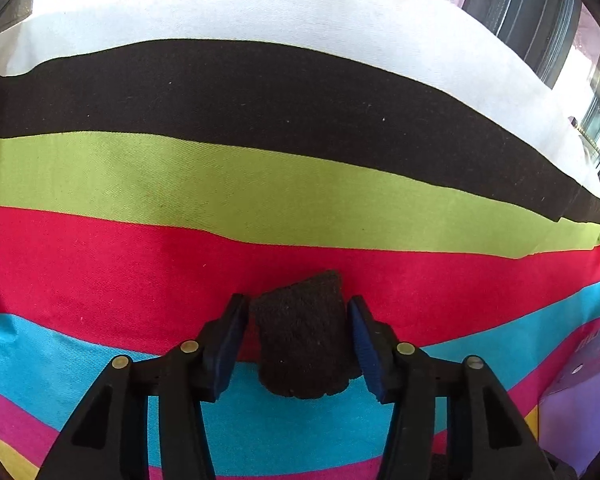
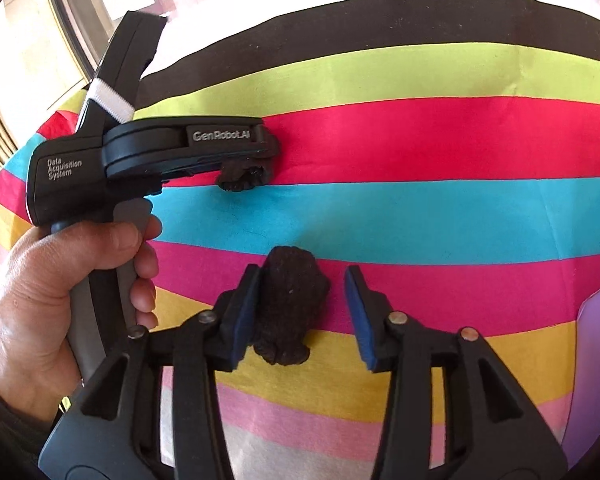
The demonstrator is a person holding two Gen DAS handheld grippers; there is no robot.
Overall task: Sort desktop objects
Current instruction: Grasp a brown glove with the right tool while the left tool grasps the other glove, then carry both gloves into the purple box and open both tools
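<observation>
A dark brown fuzzy cloth piece point(image 1: 304, 340) lies on the striped tablecloth point(image 1: 300, 184) between the pads of my left gripper point(image 1: 297, 300), and both pads press on its sides. In the right wrist view, that left gripper point(image 2: 266, 152) points right with the bunched piece point(image 2: 242, 176) at its tips. A second dark brown knitted piece point(image 2: 290, 304) rests on the cloth inside my right gripper point(image 2: 302, 276). It leans against the left pad point(image 2: 246, 312), while the right pad point(image 2: 360, 316) stands clear of it, so this gripper is open.
A purple box point(image 1: 580, 400) sits at the right, also visible as a purple box point(image 2: 596, 340) in the right wrist view. A hand point(image 2: 60, 272) holds the left gripper's handle. The tablecloth's far edge runs along the white band point(image 1: 260, 8), with a dark ribbed object point(image 1: 532, 12) beyond it.
</observation>
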